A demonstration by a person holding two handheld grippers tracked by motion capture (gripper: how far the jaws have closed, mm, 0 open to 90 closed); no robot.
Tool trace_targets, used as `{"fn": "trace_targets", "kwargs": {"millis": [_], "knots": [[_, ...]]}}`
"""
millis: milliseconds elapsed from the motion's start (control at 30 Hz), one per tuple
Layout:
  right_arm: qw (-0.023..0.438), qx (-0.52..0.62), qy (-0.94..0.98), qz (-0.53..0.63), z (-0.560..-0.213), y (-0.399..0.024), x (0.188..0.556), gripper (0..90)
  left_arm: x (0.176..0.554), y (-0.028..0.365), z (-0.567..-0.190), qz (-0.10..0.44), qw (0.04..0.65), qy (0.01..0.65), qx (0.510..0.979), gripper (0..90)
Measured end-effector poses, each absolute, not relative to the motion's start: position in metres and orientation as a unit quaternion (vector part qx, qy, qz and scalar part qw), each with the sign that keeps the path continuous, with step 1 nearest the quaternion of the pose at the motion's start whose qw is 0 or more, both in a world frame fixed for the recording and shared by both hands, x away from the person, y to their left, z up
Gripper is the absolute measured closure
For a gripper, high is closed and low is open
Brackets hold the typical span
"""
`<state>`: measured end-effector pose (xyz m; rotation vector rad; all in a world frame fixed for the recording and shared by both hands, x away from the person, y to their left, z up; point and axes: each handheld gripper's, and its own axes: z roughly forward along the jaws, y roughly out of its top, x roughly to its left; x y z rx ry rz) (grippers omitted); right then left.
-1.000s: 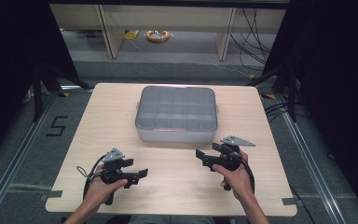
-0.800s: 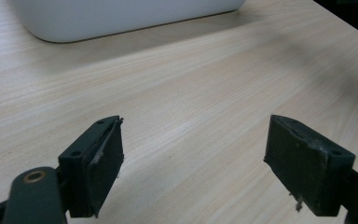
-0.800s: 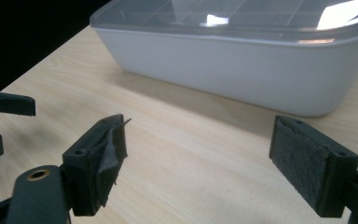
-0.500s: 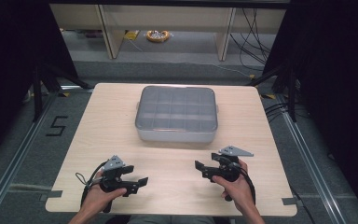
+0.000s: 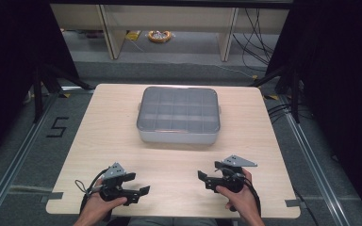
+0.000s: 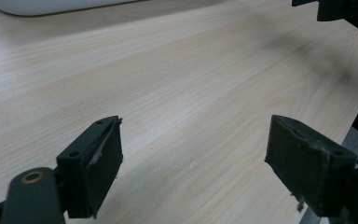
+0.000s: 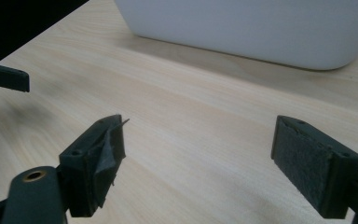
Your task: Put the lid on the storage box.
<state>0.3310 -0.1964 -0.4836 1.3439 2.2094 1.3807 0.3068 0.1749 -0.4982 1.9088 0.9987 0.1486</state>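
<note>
Left gripper (image 5: 133, 184), black jaws spread, sits near the pale wood-grain table's (image 5: 99, 136) near edge. Bare wood separates it from the right gripper (image 5: 210, 174), also spread. The rounded grey compartment box (image 5: 178, 115) lies far centre, lidded.

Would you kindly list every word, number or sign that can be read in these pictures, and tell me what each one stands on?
"5": a dark numeral marked on the grey floor to the left of the wooden table, in the high view.
No lettering can be made out on the grey compartment box, the left gripper or the right gripper.
</note>
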Motion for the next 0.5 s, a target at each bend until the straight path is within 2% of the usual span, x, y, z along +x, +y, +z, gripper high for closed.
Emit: {"fn": "trace_targets", "kwargs": {"millis": [133,367,500], "knots": [[0.119,0.453,0.754,0.461,-0.485,-0.198,0.324,17.0,0.303,0.176,-0.498,0.058,0.472,0.408,0.779,16.8],[0.108,0.463,0.751,0.458,-0.487,-0.196,0.309,16.7,0.294,0.176,-0.497,0.057,0.469,0.403,0.784,14.9],[0.121,0.438,0.766,0.456,-0.488,-0.2,0.302,16.9,0.288,0.177,-0.497,0.06,0.462,0.389,0.795,15.0]]}}
